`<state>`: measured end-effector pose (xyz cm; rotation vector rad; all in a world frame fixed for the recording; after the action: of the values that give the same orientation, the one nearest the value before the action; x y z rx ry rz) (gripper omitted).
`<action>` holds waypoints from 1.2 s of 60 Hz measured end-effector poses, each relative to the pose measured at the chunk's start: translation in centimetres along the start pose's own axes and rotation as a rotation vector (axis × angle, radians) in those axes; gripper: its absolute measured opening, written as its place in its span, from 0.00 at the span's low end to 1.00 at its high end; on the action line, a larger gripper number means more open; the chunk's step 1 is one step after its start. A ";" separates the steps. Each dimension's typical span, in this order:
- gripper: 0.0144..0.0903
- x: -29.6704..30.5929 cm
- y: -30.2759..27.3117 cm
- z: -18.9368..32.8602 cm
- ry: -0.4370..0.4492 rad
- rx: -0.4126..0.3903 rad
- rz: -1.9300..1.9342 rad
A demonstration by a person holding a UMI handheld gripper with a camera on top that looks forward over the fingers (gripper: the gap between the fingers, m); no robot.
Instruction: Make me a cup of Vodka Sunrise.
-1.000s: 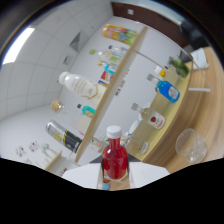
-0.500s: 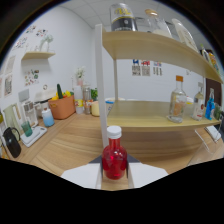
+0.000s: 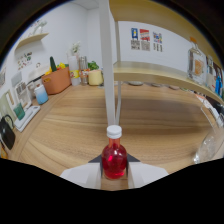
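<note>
A small round bottle of red liquid (image 3: 114, 160) with a white cap stays gripped between the jaws of the gripper (image 3: 114, 175), both fingers pressed to its sides. Against the view half a second ago, the camera has swung right and nearer the white post (image 3: 110, 65): the wooden shelf (image 3: 165, 75) that stretched overhead now juts out at middle height, and the bottles seen under it have slid to the far edge, where only a clear bottle (image 3: 196, 64) shows. The wooden table (image 3: 65, 130) spreads wide beyond the fingers. Along the white wall stand an orange basket (image 3: 56, 80), a yellow pot (image 3: 94, 76) and a blue jar (image 3: 40, 94). Posters (image 3: 145, 39) hang on the wall; their writing cannot be read.
</note>
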<state>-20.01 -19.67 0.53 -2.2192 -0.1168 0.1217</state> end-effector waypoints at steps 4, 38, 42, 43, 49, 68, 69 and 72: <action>0.28 0.1 0.1 -0.2 -0.005 0.004 0.021; 0.93 0.3 -1.7 -6.3 -0.096 0.047 -0.022; 0.93 1.1 -3.9 -8.8 -0.102 0.104 -0.023; 0.94 1.3 -4.3 -9.5 -0.103 0.117 -0.024; 0.94 3.6 -6.8 -13.3 -0.107 0.191 -0.028; 0.93 18.1 -4.7 -20.4 0.047 0.171 0.046; 0.93 18.9 -4.6 -20.7 0.059 0.167 0.049; 0.93 21.3 -4.6 -21.8 0.091 0.167 0.062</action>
<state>3.76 -31.29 16.39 -2.0584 0.0119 0.0617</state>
